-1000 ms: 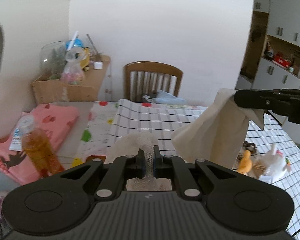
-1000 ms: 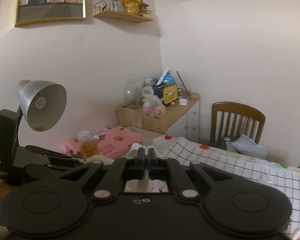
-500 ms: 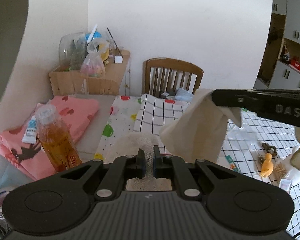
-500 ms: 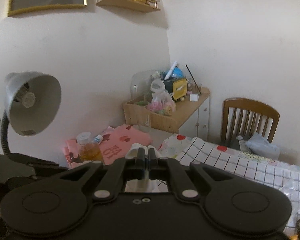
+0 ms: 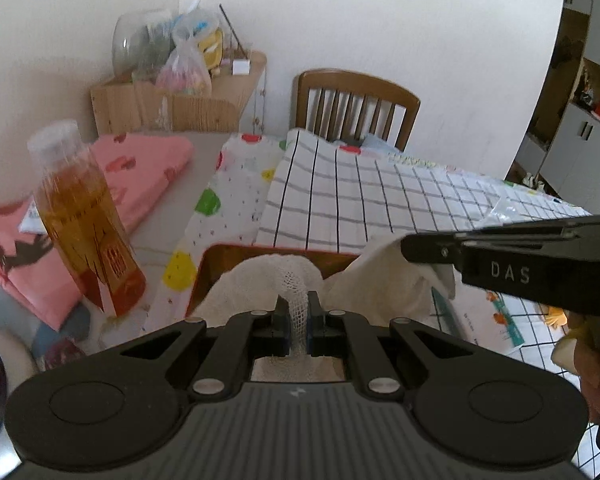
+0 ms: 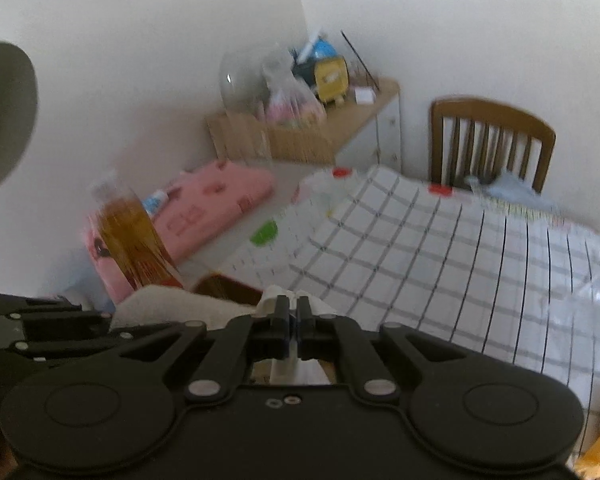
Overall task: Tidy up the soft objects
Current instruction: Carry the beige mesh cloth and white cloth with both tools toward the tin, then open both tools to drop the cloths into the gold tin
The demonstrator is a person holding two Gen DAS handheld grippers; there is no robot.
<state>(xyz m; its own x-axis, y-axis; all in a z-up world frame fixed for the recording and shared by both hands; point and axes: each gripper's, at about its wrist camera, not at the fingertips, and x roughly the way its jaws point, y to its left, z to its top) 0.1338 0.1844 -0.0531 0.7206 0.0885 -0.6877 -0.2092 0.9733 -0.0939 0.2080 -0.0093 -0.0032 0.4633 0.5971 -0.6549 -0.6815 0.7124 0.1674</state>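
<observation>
A cream waffle-weave cloth (image 5: 268, 280) hangs between both grippers, just above a red-brown tray (image 5: 236, 252) on the table. My left gripper (image 5: 297, 312) is shut on one mesh-textured corner of it. My right gripper (image 6: 294, 316) is shut on another corner, a white fold (image 6: 272, 300) showing above its fingertips. In the left wrist view the right gripper (image 5: 411, 248) comes in from the right, pinching the cloth's edge (image 5: 383, 280). The cloth's lower part is hidden behind the gripper bodies.
A bottle of amber liquid (image 5: 84, 220) stands close on the left, beside a folded pink cloth (image 5: 140, 172). A black-and-white checked cloth (image 5: 359, 204) over a dotted one (image 5: 228, 196) covers the table. A wooden chair (image 5: 355, 108) and a cluttered sideboard (image 5: 180, 108) stand behind. A grey lamp shade (image 6: 0, 112) hangs left.
Both grippers have come down toward the table with the cloth between them. The red-brown tray has come into view under the cloth, and the bottle looms closer.
</observation>
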